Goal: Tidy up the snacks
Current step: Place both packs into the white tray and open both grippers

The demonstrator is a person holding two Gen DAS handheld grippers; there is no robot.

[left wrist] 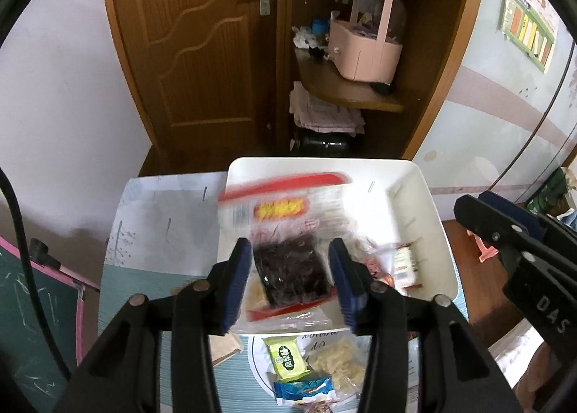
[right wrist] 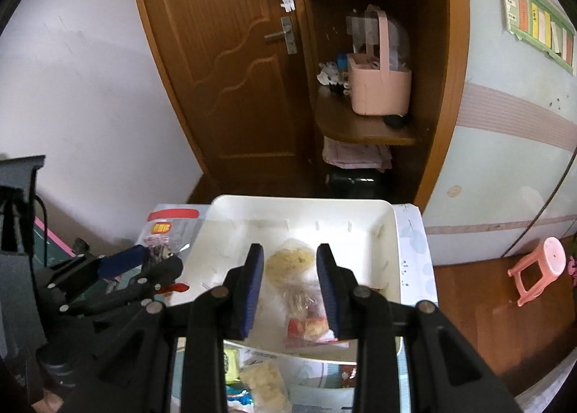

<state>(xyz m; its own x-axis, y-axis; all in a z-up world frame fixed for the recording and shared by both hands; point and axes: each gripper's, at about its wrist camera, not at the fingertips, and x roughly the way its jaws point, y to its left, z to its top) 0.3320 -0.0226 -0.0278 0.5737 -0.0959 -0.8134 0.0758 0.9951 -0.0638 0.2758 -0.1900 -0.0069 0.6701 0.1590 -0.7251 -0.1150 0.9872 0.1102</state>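
Left wrist view. One white rectangular plastic bin on the bench, which is covered with pale printed paper. One large clear zip bag with red bands and a yellow label, blurred, lies over the bin's left rim; its dark red-purple dried contents sit between the blue pads of the left gripper. The jaws stand part open, a visible gap on each side of the bag, nothing pressed. Inside the bin, right side: one small white-and-red wrapped snack. On the bench in front of the bin: one green-yellow wrapped snack, one blue wrapped snack, one clear bag of pale crisp pieces. The right gripper enters from the right edge.

Right wrist view. Same white bin, seen from its near side. The right gripper hangs over it, jaws part open; between them appears one clear bag with a pale yellow round cake above and red-orange items below. Whether the pads touch it cannot be told. The zip bag shows at the bin's left, beside the left gripper.
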